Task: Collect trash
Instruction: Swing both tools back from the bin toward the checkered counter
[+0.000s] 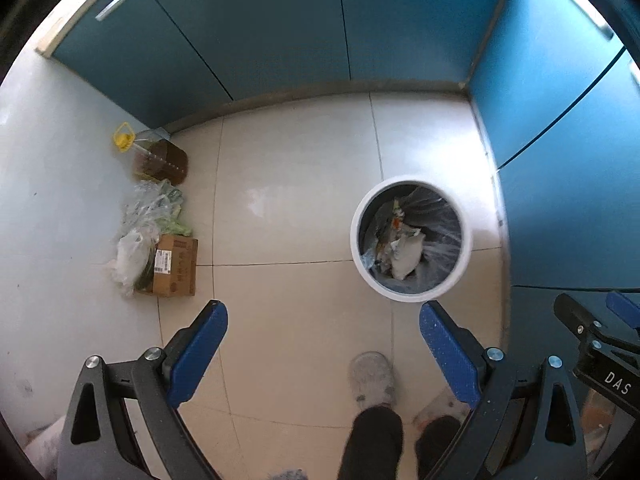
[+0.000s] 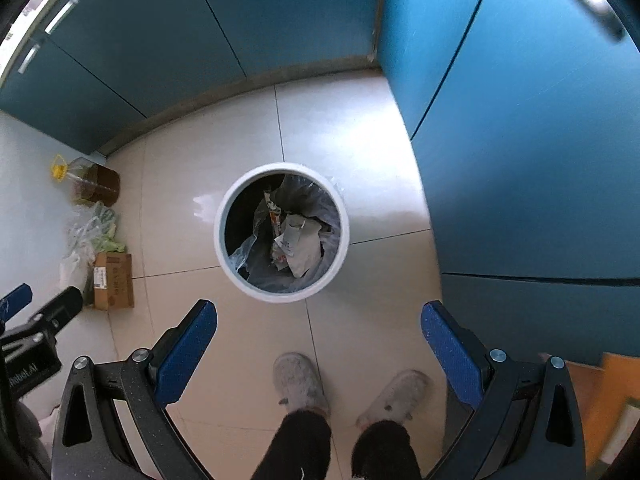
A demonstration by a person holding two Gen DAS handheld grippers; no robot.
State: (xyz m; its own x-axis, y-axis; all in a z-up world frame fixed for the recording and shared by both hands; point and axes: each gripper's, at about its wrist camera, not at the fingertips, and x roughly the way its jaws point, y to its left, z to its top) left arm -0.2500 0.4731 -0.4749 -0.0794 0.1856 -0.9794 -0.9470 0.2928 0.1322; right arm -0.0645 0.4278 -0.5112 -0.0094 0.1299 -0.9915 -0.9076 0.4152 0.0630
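A round white trash bin (image 1: 411,239) (image 2: 281,233) stands on the tiled floor near the blue cabinets. It has a clear liner and holds crumpled paper trash (image 1: 406,254) (image 2: 298,246). My left gripper (image 1: 323,322) is open and empty, held high above the floor to the left of the bin. My right gripper (image 2: 319,322) is open and empty, held high above the floor just in front of the bin. The right gripper's tool also shows at the right edge of the left wrist view (image 1: 600,340).
By the left wall lie a cardboard box (image 1: 176,266) (image 2: 113,280), crumpled plastic bags (image 1: 148,216) (image 2: 90,228) and an oil jug with a yellow cap (image 1: 160,156) (image 2: 94,182). Blue cabinets (image 1: 248,28) (image 2: 520,140) close the back and right. The person's feet in slippers (image 2: 300,384) stand below.
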